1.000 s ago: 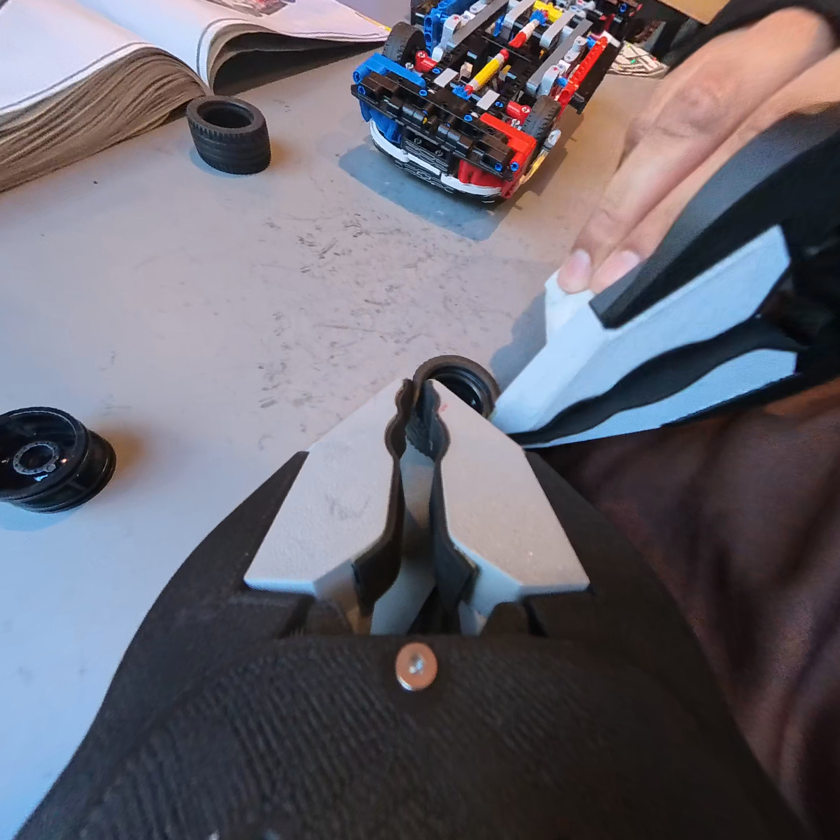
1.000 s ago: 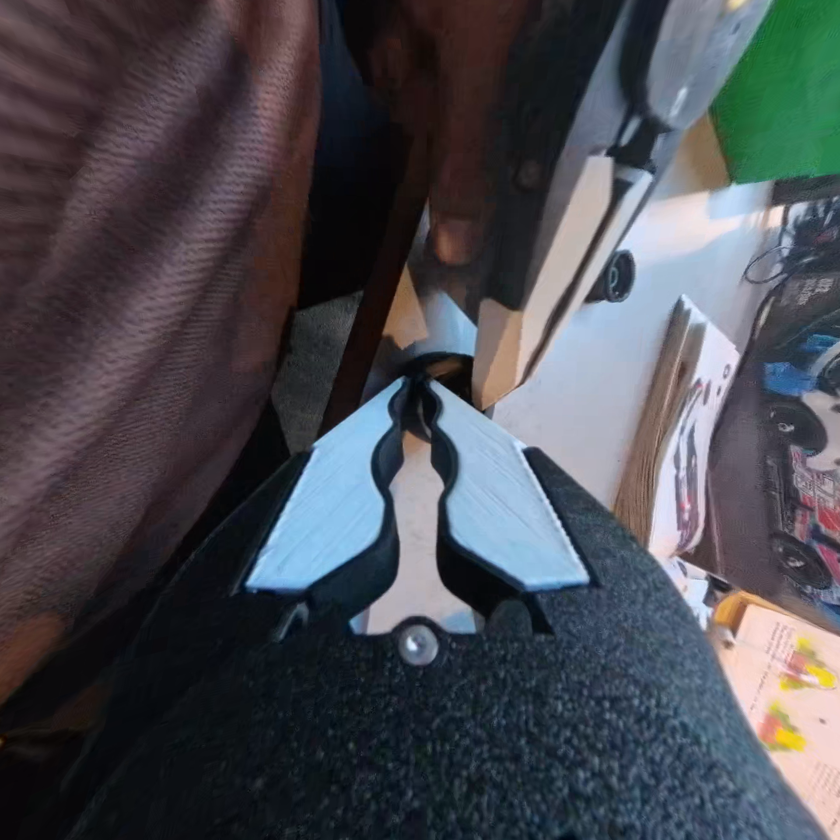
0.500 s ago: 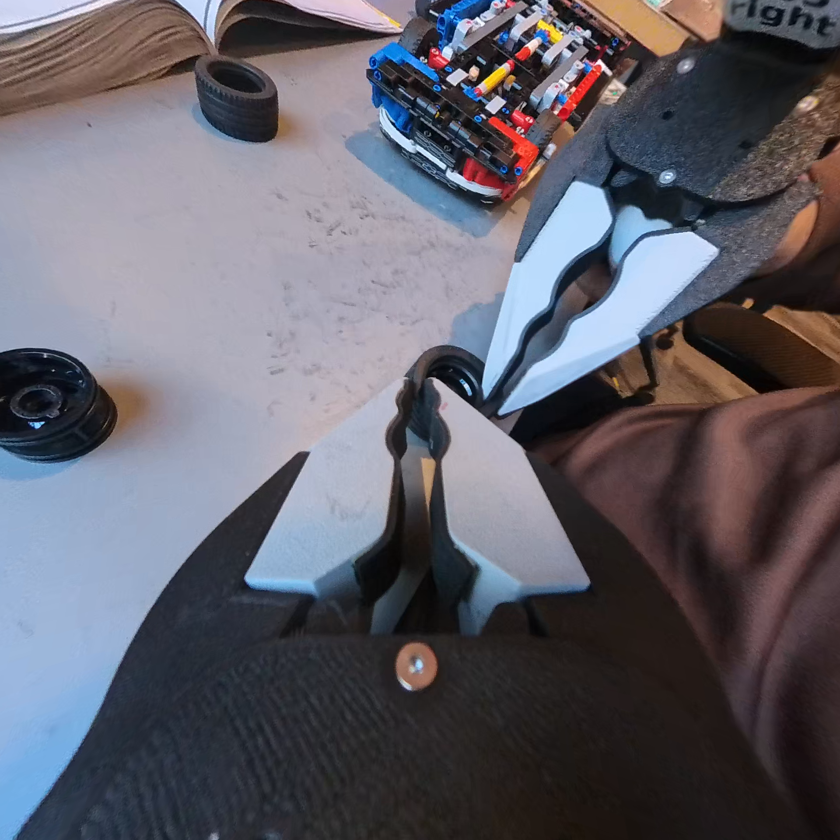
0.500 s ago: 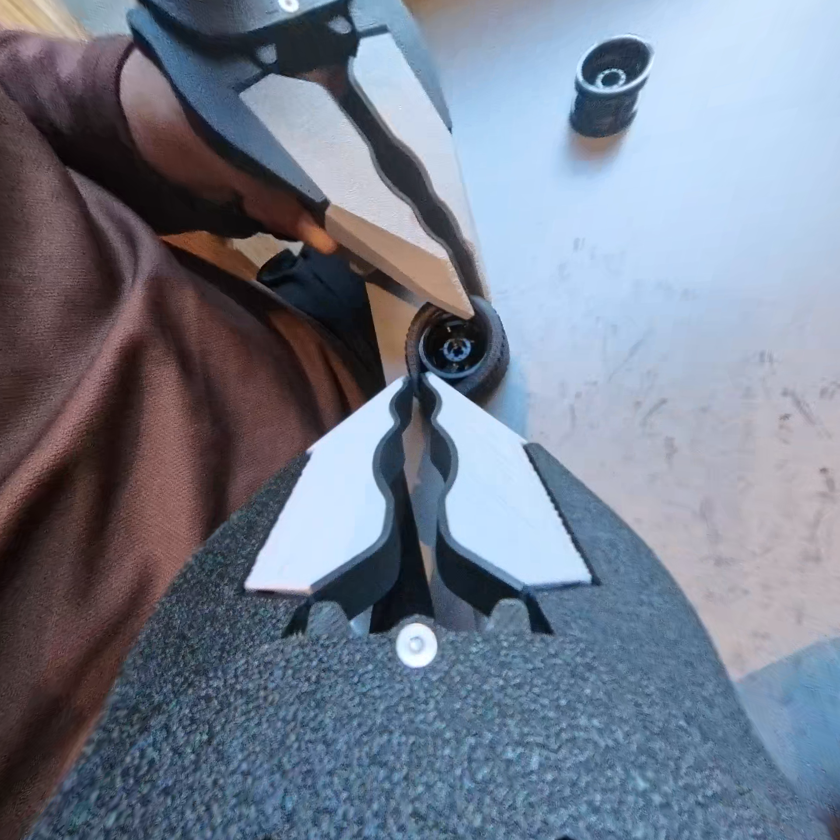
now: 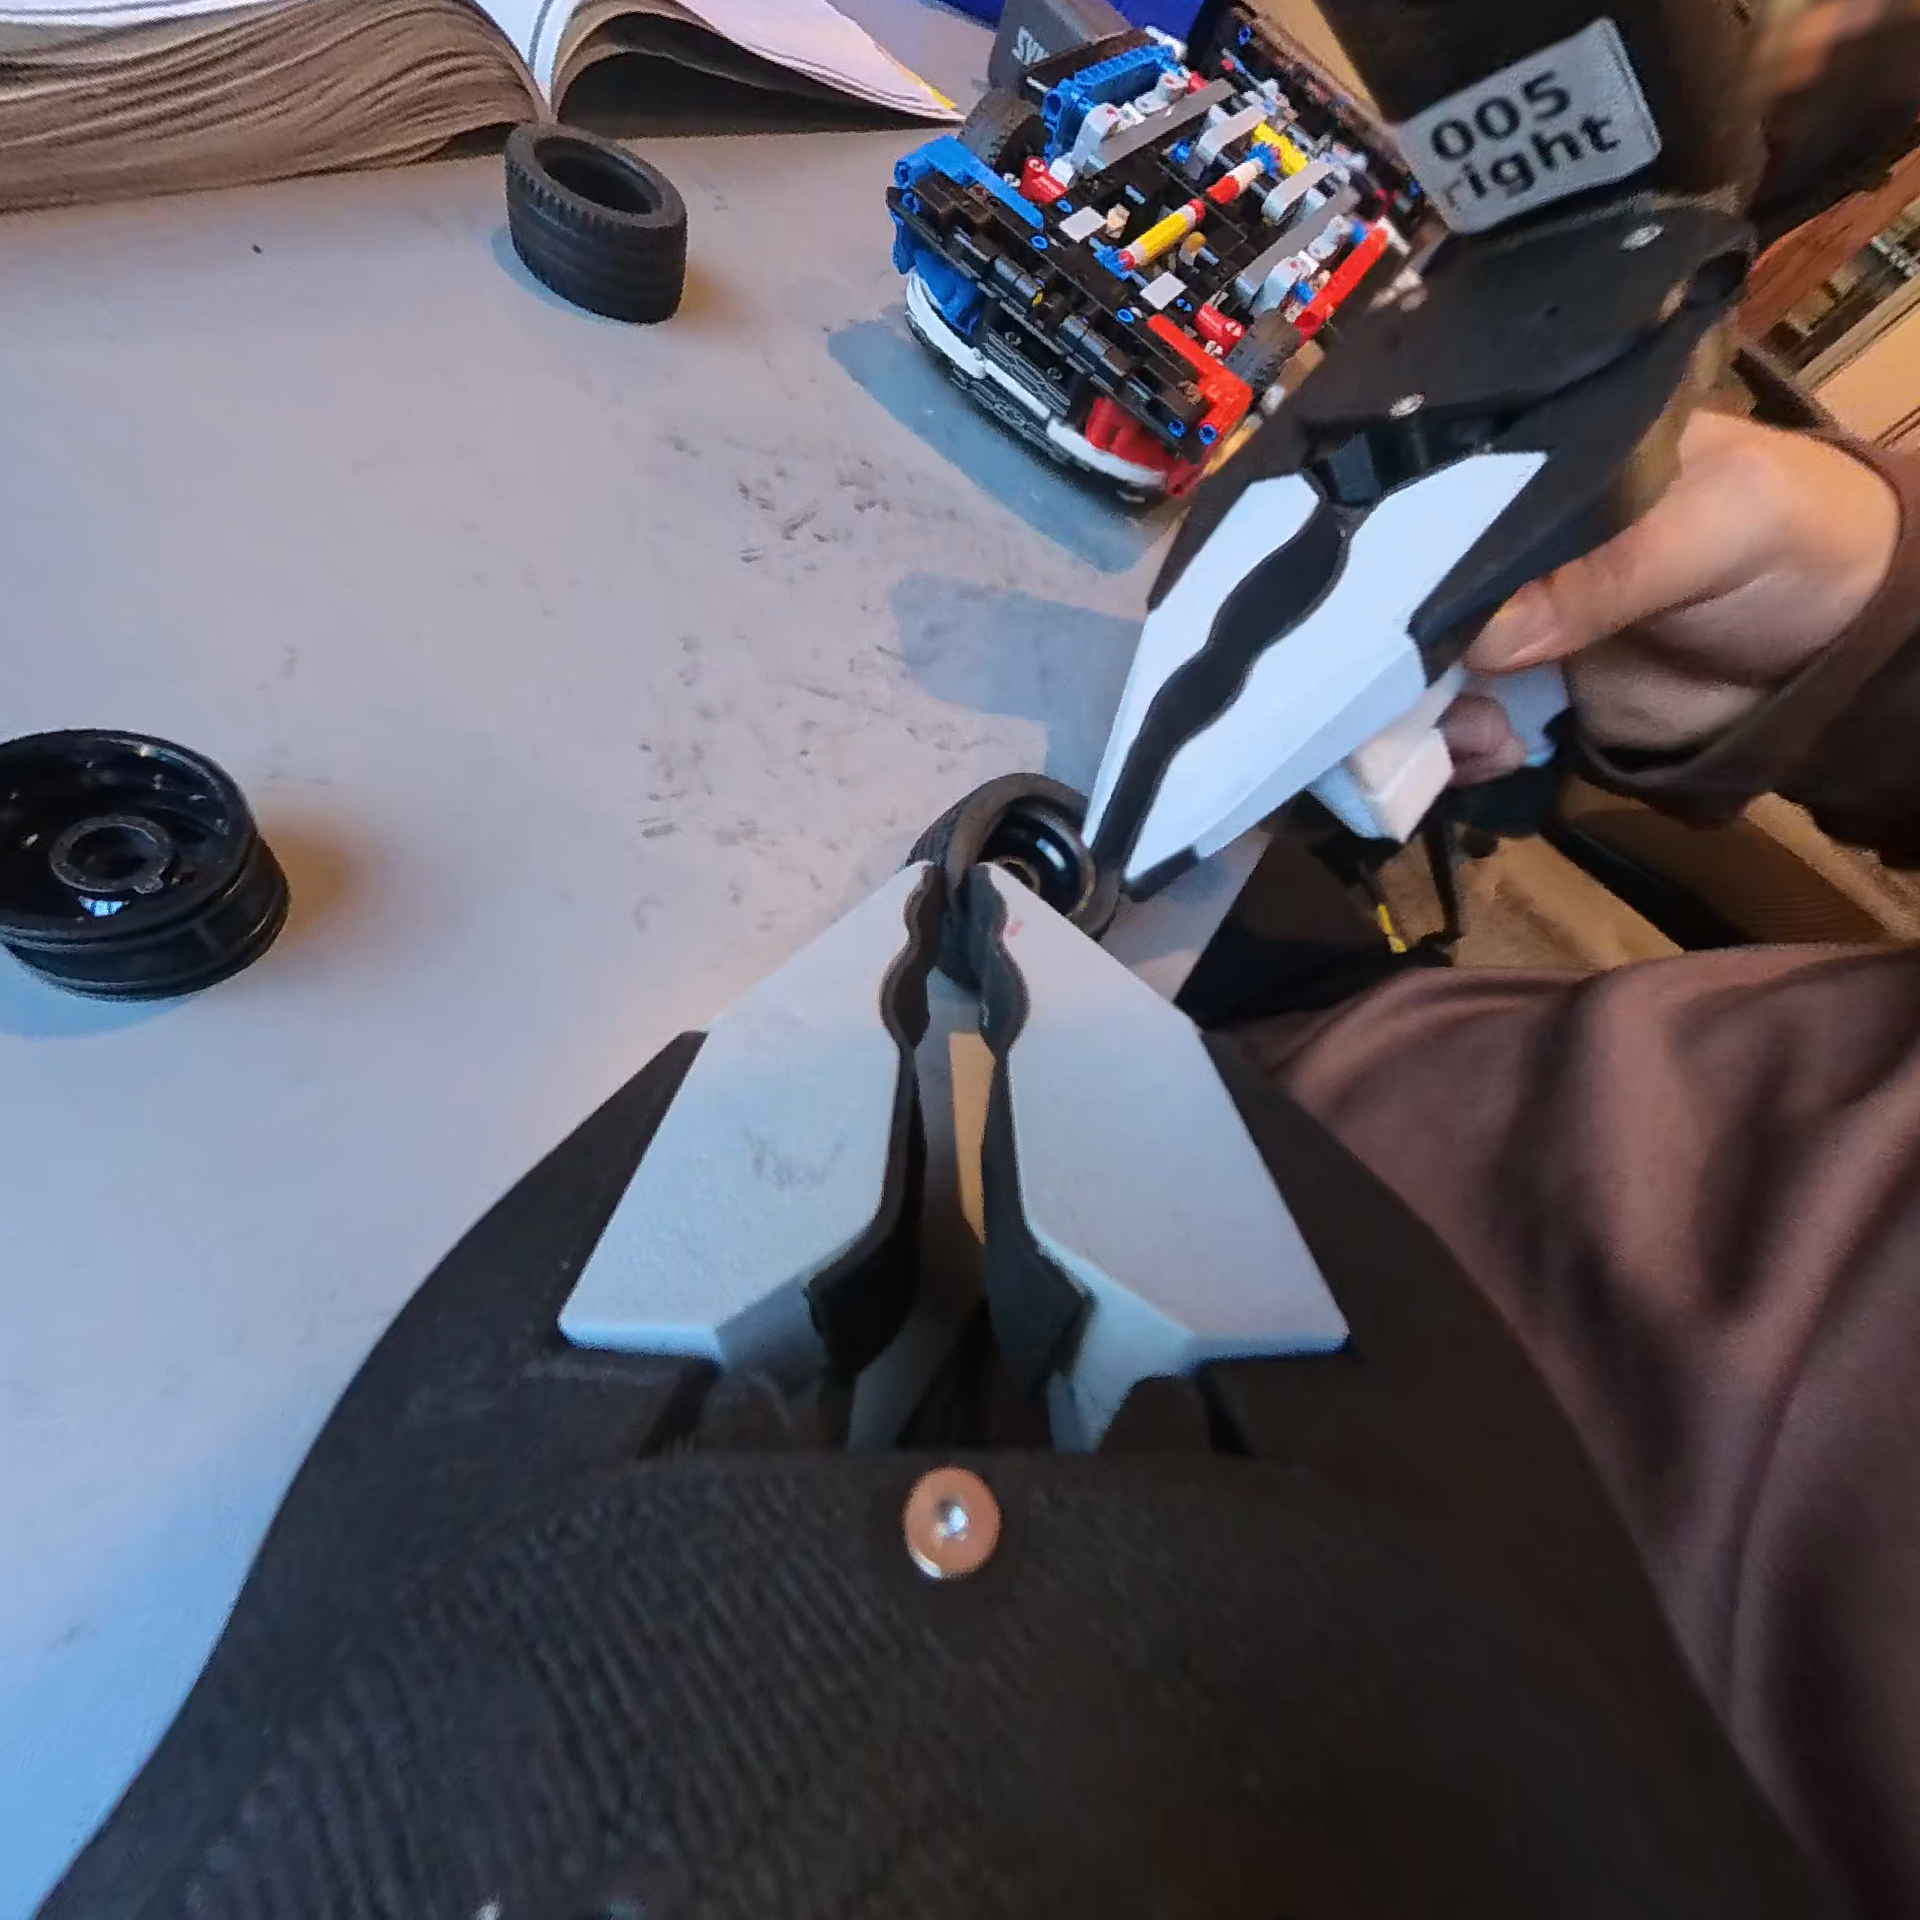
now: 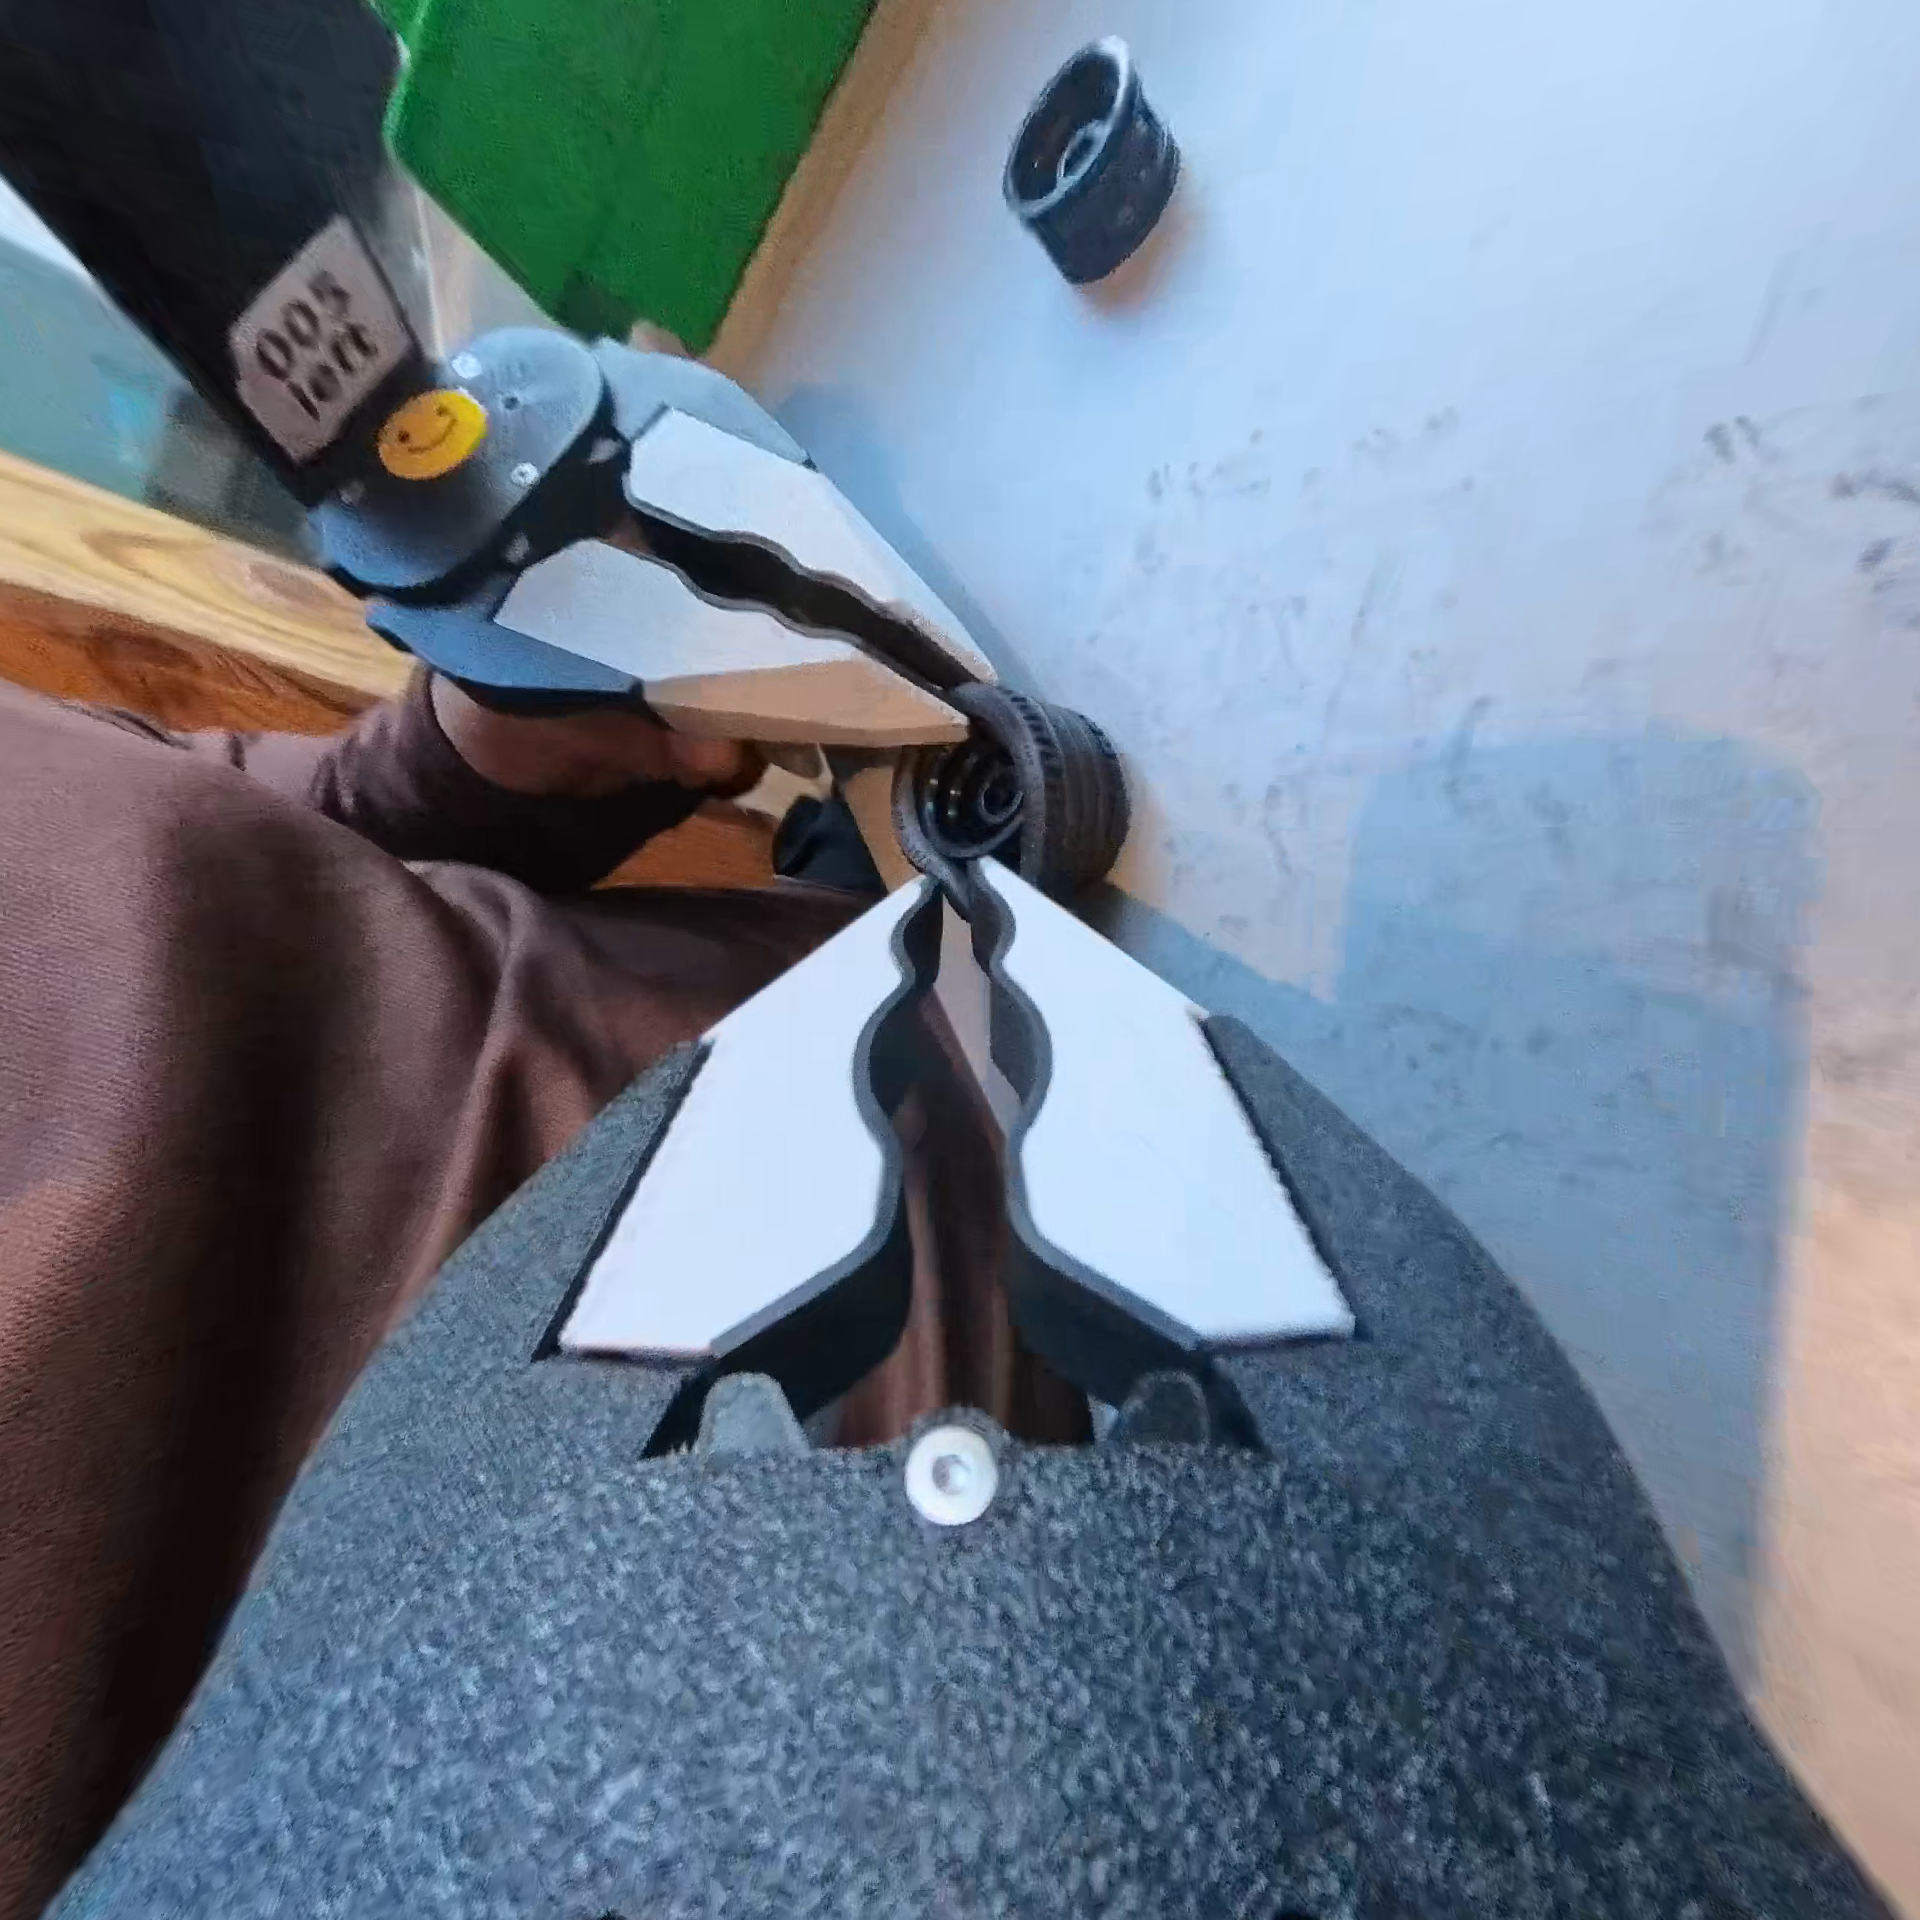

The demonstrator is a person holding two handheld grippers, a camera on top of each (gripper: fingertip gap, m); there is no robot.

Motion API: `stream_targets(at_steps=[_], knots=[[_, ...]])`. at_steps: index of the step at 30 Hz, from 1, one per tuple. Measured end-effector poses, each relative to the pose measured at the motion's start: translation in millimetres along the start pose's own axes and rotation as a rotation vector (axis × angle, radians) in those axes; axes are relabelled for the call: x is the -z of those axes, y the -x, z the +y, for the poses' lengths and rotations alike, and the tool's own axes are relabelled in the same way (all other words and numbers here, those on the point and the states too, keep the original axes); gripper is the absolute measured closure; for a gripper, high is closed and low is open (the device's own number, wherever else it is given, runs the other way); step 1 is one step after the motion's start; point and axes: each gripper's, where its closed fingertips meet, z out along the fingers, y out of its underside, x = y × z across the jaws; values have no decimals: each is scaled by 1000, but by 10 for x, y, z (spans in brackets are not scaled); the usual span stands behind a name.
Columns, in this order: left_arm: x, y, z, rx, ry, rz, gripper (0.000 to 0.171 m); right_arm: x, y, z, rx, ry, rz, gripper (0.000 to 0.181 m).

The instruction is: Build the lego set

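A black rubber tyre (image 5: 977, 810) with a black rim (image 5: 1039, 847) partly inside it sits at the near edge of the grey table (image 5: 468, 540). My left gripper (image 5: 951, 883) is shut on the tyre's lip. My right gripper (image 5: 1117, 868) comes in from the right with its tips at the tyre's other side. In the right wrist view my right gripper (image 6: 951, 883) is shut on the stretched lip of the tyre (image 6: 1081, 779), with the rim (image 6: 961, 800) showing inside. The left gripper (image 6: 961, 707) pinches the lip from the left.
The partly built lego car (image 5: 1122, 281) stands at the back right. A loose tyre (image 5: 597, 223) lies by the open instruction book (image 5: 312, 83). A loose black rim (image 5: 125, 862) lies at the left and also shows in the right wrist view (image 6: 1091, 171). A brown sleeve (image 5: 1558, 1247) fills the near right.
My right gripper has swung round and closed on the tyre's lip opposite the left gripper. The tyre has tipped onto its side and its lip is stretched. The left gripper keeps its hold.
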Motion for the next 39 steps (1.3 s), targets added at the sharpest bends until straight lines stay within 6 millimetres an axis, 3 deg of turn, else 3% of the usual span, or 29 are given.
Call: stream_targets(at_steps=[1, 3, 4, 6, 8, 11, 14, 18, 21, 24, 26, 28, 30, 32, 34, 37, 39], knots=[[3, 1, 10, 12, 10, 8, 169, 36, 41, -81, -8, -59, -25, 181], [13, 26, 20, -1, 22, -14, 169, 179, -67, -216, 85, -136, 99, 181], [6, 29, 26, -21, 34, -30, 169, 191, -168, -187, 192, -101, 216, 181], [-13, 44, 28, -65, 48, -70, 169, 67, -73, -74, 298, -4, 248, 181], [-9, 46, 32, -102, 49, -92, 168, 101, -44, -164, 385, -22, 327, 181], [4, 30, 17, -176, 48, -129, 169, 124, -27, -317, 354, -65, 351, 166], [-1, 30, -40, -204, 7, -150, 169, 16, -123, -211, 272, 6, 318, 150], [-7, 15, -53, -247, -11, -154, 168, -59, -125, -127, 122, -10, 159, 168], [21, -8, -41, -195, -10, -99, 164, -56, -143, -163, 165, -47, 155, 174], [126, -17, -88, -35, -19, 16, 141, 39, -18, -319, 382, -157, 218, 178], [179, -89, -123, 94, -5, 152, 135, 112, 85, -397, 630, -241, 316, 179], [154, -95, -111, 172, 43, 229, 136, 161, 176, -424, 890, -300, 435, 179], [140, -204, -116, 139, 78, 309, 152, 176, 287, -443, 1116, -355, 529, 179], [121, -190, -144, 12, 72, 265, 153, 207, 320, -456, 1249, -378, 591, 178], [136, -86, -228, -231, 34, 133, 154, 244, 285, -434, 1193, -356, 549, 175], [190, 139, -304, -918, 48, -207, 154, 275, 86, -376, 950, -257, 447, 158], [162, 66, -145, -1285, 93, -237, 153, 243, -21, -318, 800, -201, 382, 153]])
